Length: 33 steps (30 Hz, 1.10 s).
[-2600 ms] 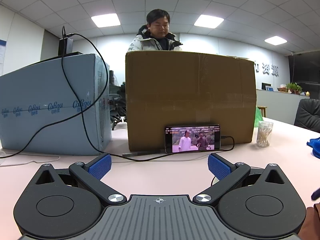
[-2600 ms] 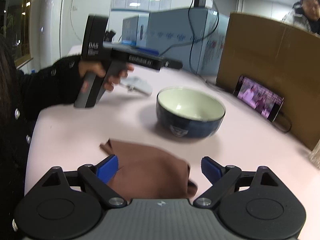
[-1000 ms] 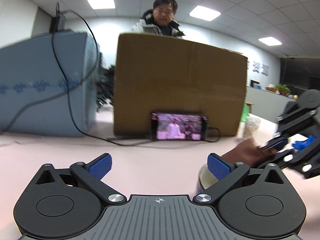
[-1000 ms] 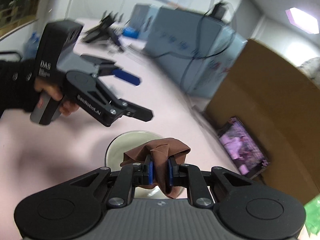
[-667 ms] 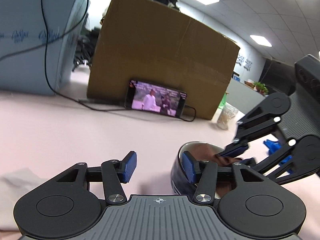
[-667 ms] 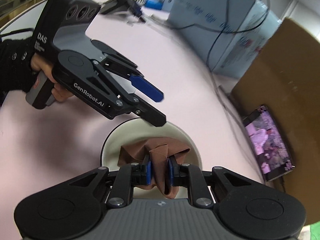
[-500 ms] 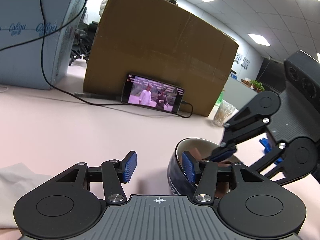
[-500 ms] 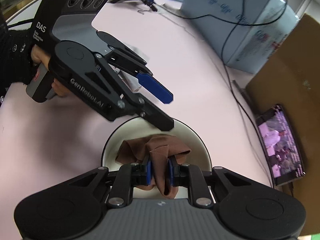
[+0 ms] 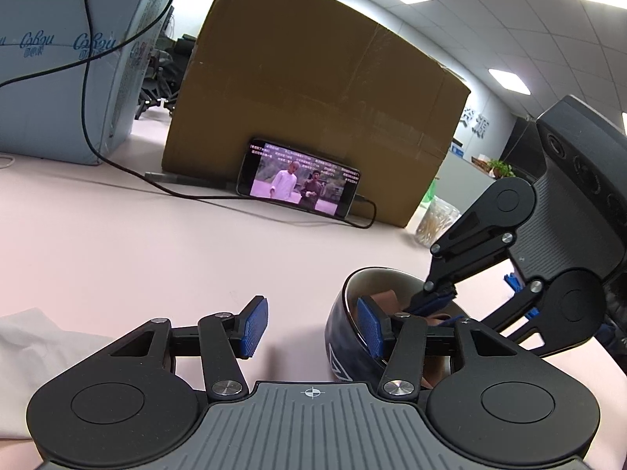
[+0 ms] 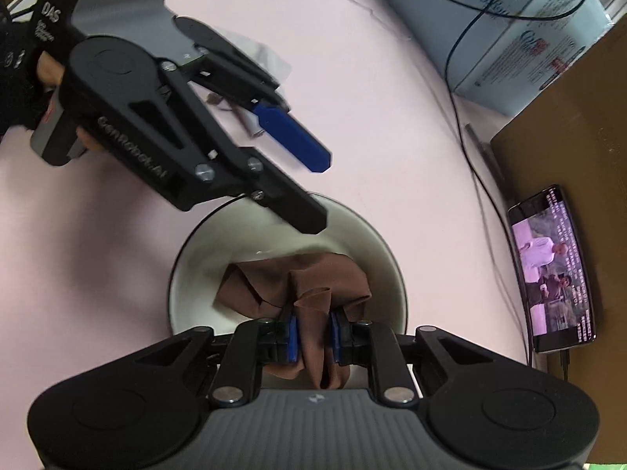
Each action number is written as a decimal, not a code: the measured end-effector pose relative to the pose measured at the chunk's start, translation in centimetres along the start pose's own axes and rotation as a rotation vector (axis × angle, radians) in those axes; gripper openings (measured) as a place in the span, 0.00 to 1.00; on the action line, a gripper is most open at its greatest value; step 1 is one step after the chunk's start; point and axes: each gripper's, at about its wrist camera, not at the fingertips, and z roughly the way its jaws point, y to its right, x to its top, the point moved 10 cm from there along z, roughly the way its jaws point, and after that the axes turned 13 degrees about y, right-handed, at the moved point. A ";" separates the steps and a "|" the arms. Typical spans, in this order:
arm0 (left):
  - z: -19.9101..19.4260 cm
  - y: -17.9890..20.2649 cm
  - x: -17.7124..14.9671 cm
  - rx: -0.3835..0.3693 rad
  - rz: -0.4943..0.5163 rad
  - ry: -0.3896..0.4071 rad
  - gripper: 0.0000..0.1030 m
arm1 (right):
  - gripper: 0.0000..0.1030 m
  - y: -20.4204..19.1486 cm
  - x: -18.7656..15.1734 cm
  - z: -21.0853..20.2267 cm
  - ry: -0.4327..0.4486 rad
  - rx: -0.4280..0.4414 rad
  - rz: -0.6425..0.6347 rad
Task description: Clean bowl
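The right gripper point(image 10: 312, 337) is pinching a brown cloth point(image 10: 298, 286) tight between its blue pads, pointing steeply down into the bowl point(image 10: 196, 258). The cloth is bunching up against the pale inside of the bowl, folds spilling toward the far wall.

The left gripper point(image 9: 313, 325) is standing partly open, and it is straddling the near rim of the bowl point(image 9: 345, 348): one blue pad point(image 9: 370, 331) is sitting inside the rim, the other pad point(image 9: 254, 325) is hanging outside over the table point(image 9: 156, 258), with a clear gap to the bowl's dark blue outer wall. From the right wrist view the same gripper point(image 10: 309, 196) is reaching in from the left, its black finger crossing over the bowl's edge; whether the inner pad is pressing the wall I cannot tell. A hand point(image 10: 51, 74) in a dark sleeve is gripping its handle.

The bowl is sitting on the pink table. Beyond it, a phone point(image 9: 298, 184) playing a video is leaning against a cardboard box point(image 9: 313, 109), a black cable point(image 9: 117, 164) trailing past a pale blue box point(image 9: 58, 78). A white crumpled tissue point(image 9: 35, 337) is lying just left of the left gripper.
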 end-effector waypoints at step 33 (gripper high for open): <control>0.1 -0.2 -0.2 -0.002 -0.021 -0.006 0.49 | 0.18 0.5 0.5 0.1 -0.044 -0.001 0.022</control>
